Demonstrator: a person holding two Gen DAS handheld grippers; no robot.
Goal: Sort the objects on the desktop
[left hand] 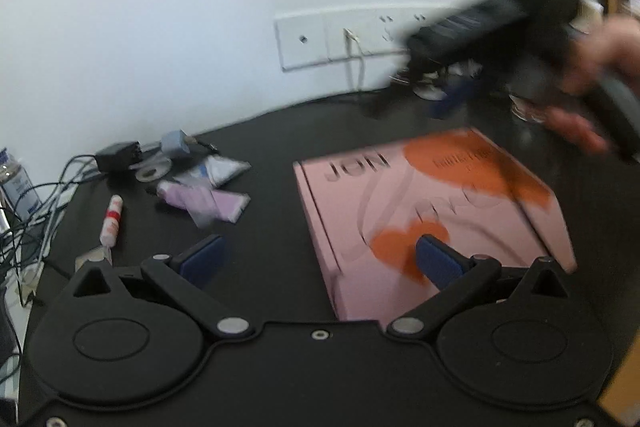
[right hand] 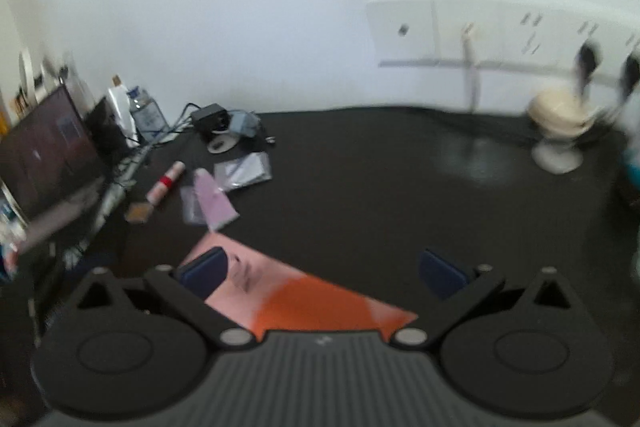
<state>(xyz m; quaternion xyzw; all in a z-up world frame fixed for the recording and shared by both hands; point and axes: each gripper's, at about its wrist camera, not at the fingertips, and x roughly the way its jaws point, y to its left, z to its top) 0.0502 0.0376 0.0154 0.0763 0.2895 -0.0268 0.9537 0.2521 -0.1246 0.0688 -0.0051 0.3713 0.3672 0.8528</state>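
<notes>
A pink box (left hand: 432, 199) with orange hearts lies flat on the black desk (left hand: 272, 163). My left gripper (left hand: 320, 259) hovers open at the box's near left corner, its right finger over the lid and nothing between the pads. Small items lie to the left: a red-and-white tube (left hand: 112, 221), a purple sachet (left hand: 212, 203) and white packets (left hand: 224, 169). My right gripper (right hand: 324, 275) is open and empty above a corner of the pink box (right hand: 304, 295). The tube (right hand: 166, 183) and sachet (right hand: 216, 205) lie beyond it to the left. Both views are motion-blurred.
A person's hand (left hand: 600, 75) holds the blurred right tool above the far right of the desk. A black adapter (left hand: 118, 155), cables and a water bottle (left hand: 16, 183) crowd the back left. A dark screen (right hand: 44, 151) stands at left, a cream cup (right hand: 560, 123) at back right.
</notes>
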